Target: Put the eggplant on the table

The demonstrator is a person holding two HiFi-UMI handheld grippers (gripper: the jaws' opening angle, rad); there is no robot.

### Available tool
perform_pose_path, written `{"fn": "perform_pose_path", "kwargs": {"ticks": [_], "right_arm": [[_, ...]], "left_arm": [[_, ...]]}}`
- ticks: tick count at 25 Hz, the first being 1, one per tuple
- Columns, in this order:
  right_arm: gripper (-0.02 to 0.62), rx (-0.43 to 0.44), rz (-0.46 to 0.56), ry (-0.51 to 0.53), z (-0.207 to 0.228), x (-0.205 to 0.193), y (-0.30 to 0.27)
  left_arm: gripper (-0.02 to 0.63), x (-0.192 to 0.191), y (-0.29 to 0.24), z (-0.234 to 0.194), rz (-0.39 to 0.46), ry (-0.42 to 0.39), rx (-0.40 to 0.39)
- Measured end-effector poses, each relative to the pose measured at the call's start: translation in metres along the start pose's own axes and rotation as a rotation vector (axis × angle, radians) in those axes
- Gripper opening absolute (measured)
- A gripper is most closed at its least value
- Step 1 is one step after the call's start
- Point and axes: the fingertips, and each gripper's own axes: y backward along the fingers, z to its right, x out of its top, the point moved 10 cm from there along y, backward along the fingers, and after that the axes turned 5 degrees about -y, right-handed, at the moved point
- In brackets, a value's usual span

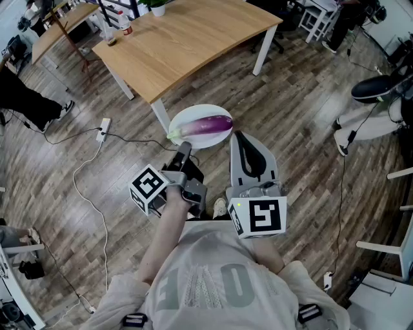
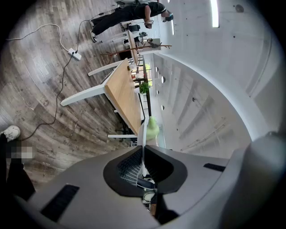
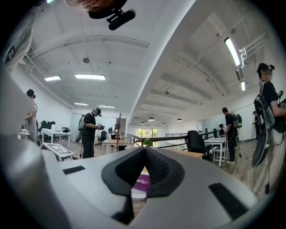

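Observation:
A purple eggplant (image 1: 208,125) with a green stem lies on a white plate (image 1: 193,114), held in the air over the wooden floor. My left gripper (image 1: 183,151) is shut on the plate's near rim. In the left gripper view the plate's rim (image 2: 143,134) runs edge-on between the jaws, with the eggplant's green stem (image 2: 153,129) just beyond. My right gripper (image 1: 237,135) is shut beside the plate's right edge with nothing in it. In the right gripper view (image 3: 145,149) the eggplant (image 3: 143,180) shows past the jaws. The light wooden table (image 1: 193,45) stands just beyond the plate.
A bottle (image 1: 125,26) and a potted plant (image 1: 158,8) stand on the table's far left part. A power strip (image 1: 103,129) with cables lies on the floor to the left. A person's legs (image 1: 364,122) are at the right. Other people (image 3: 89,132) stand further off.

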Motion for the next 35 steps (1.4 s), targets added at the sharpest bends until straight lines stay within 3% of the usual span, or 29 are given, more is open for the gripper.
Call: {"fn": "perform_pose_path", "kwargs": {"ticks": [8, 26, 35], "right_arm": [[0.018, -0.026, -0.030, 0.007, 0.008, -0.006, 0.000], [0.018, 0.023, -0.016, 0.010, 0.101, -0.015, -0.012], [0.018, -0.008, 0.002, 0.022, 0.137, -0.040, -0.066]], "left_arm": [[0.020, 0.000, -0.004, -0.001, 0.013, 0.002, 0.006], [0.020, -0.027, -0.060, 0.008, 0.088, -0.012, 0.021], [0.020, 0.004, -0.132, -0.001, 0.085, -0.038, -0.007]]}}
